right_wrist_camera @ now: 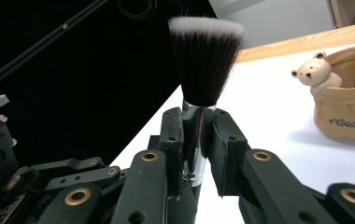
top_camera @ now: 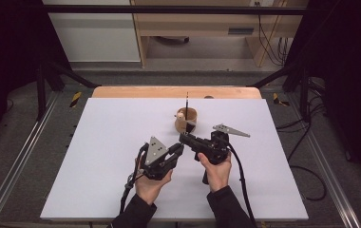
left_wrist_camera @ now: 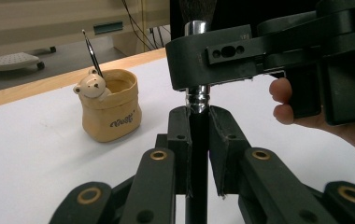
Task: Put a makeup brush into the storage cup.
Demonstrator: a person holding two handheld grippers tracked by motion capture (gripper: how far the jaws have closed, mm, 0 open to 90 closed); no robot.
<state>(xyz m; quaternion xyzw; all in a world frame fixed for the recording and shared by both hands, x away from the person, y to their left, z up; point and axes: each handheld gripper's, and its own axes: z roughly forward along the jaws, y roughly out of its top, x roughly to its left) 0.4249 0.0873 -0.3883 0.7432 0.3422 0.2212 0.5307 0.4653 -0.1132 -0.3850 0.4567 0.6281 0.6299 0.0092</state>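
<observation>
the thing in hand is a makeup brush (right_wrist_camera: 207, 60): a dense tuft of dark bristles with pale, nearly white tips cut flat across the top, set into a shiny silver ferrule (right_wrist_camera: 195, 140), and below that a slim black handle (left_wrist_camera: 198, 154). it stands roughly upright between the two grippers, just above the white table (top_camera: 98, 142), a little in front of the cup.

the right gripper (right_wrist_camera: 197, 135) is pinching the brush on the ferrule, its two black jaws pressed against the metal on either side, with the bristles rising free above them. the left gripper (left_wrist_camera: 198, 140) is pinching the same brush lower down, jaws pressed on the black handle just under the ferrule's lower edge. in the left gripper view the right gripper's dark body crosses right above those jaws, with the fingertips (left_wrist_camera: 280, 100) of the person's hand curled behind it.

from the high view the two grippers meet nose to nose near the table's middle, left gripper (top_camera: 176, 151) angled up toward the right one (top_camera: 184, 138); the brush itself is too small and dark there to make out clearly.

behind them stands a tan pouch-shaped cup (left_wrist_camera: 112, 112) with dark lettering on its front, a small bear figure (left_wrist_camera: 91, 85) perched on its rim, and a thin black stick (left_wrist_camera: 92, 50) leaning out of it. the cup stands near the brush but apart from it.
</observation>
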